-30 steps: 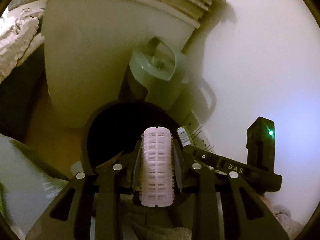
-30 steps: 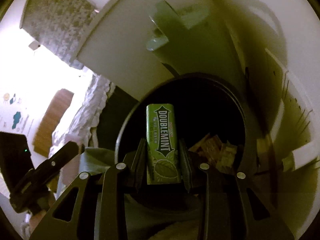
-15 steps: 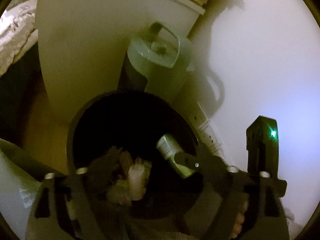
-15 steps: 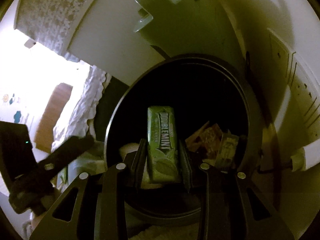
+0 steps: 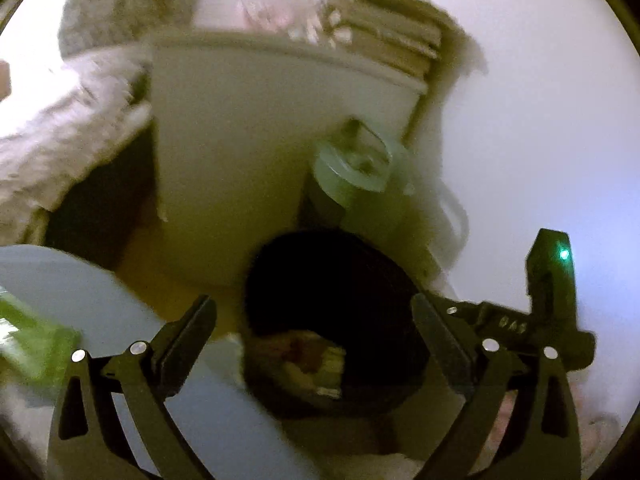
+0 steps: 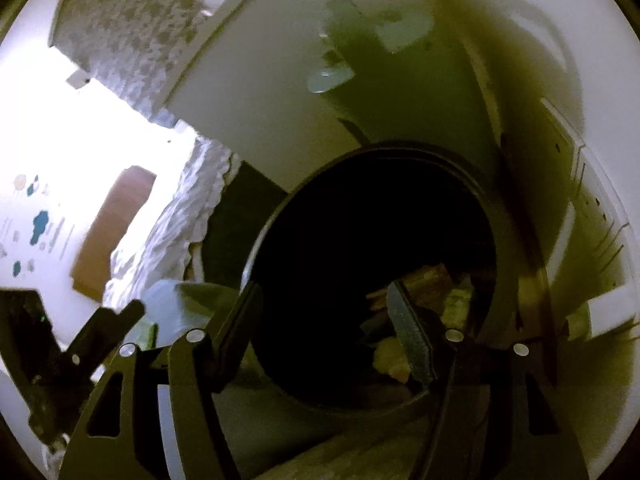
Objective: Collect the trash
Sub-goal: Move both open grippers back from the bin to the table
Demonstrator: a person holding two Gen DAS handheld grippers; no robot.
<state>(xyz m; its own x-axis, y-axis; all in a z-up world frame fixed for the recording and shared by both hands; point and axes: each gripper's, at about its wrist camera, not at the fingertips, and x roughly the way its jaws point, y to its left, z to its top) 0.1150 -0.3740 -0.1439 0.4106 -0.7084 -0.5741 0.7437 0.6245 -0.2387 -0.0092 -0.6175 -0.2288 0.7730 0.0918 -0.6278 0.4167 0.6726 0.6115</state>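
A round black trash bin [image 5: 332, 280] stands on the floor with wrappers and paper [image 5: 308, 356] piled inside. My left gripper [image 5: 312, 320] hangs just before the bin's near rim. Its jaws are opening wide, with nothing between them. My right gripper [image 6: 324, 320] hovers over the bin's mouth [image 6: 400, 152]. Its jaws are also opening and nothing sits between the fingers [image 6: 408, 336]. Crumpled trash [image 6: 424, 280] lies at the bin's right side. Each gripper shows in the other's view: the right gripper [image 5: 552, 304] and the left gripper [image 6: 100, 332].
A white cabinet [image 5: 260, 140] stands behind the bin, with a green-lidded container [image 5: 352, 168] beside it. A white power strip [image 6: 592, 216] runs along the wall on the right. On the left, a green packet [image 5: 36, 344] lies on a pale surface [image 5: 120, 300], next to a lace-edged bed [image 6: 176, 232].
The left gripper let go of the pink hair roller, opened wide and drew back from the bin. The right gripper opened, and the green gum pack is gone from its jaws.
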